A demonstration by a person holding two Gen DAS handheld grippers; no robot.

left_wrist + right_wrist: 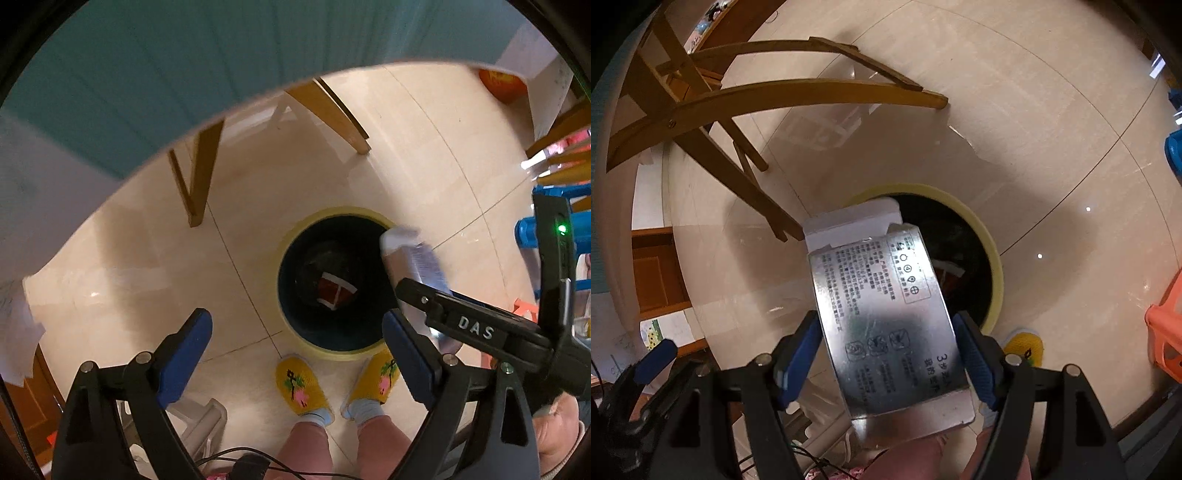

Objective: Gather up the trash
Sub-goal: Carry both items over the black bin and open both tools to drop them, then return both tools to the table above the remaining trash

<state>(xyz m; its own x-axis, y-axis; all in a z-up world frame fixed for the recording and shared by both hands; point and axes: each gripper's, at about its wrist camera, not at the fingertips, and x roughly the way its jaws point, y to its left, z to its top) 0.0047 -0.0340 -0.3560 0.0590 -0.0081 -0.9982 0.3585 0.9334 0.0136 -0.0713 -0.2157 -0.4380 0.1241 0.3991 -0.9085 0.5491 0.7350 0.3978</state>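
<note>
Right hand-held gripper pinches a silver carton above the yellow-rimmed bin, not yet released. Left hand-held gripper hangs spread, empty. Bin apparently holds one reddish scrap already.

— What can I read from here?
— "DAS", white letters on the black arm of the right gripper, seen from my left camera.
— And the silver box?
— A "3" beside Chinese print too small for me to read, plus a row of round symbols in a frame.
</note>
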